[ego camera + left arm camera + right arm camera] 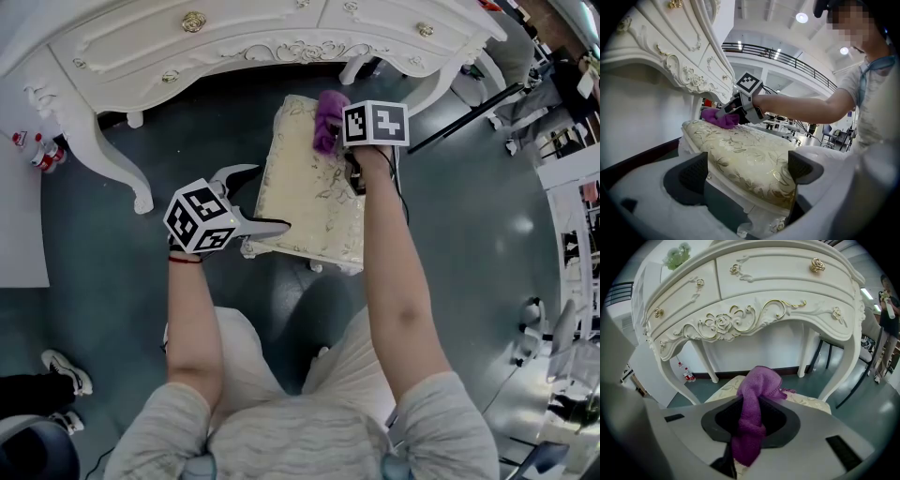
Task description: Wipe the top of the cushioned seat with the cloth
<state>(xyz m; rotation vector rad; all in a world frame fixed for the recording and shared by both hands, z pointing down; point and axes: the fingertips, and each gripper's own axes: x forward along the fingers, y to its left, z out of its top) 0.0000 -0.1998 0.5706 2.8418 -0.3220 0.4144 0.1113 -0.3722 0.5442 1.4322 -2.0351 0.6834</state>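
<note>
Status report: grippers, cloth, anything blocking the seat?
Right gripper shut on purple cloth, at far end of cushioned seat. Left gripper open, straddling near corner. Dressing table just beyond; nothing else on the seat.

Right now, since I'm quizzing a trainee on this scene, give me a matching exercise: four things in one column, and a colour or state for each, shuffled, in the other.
1 cloth
2 cushioned seat
3 left gripper
4 dressing table

A white, gold knobs
B cream, gold leaf pattern
C purple, clamped in the right gripper
D open, jaws around a seat corner

Pairs: 1-C, 2-B, 3-D, 4-A
</note>
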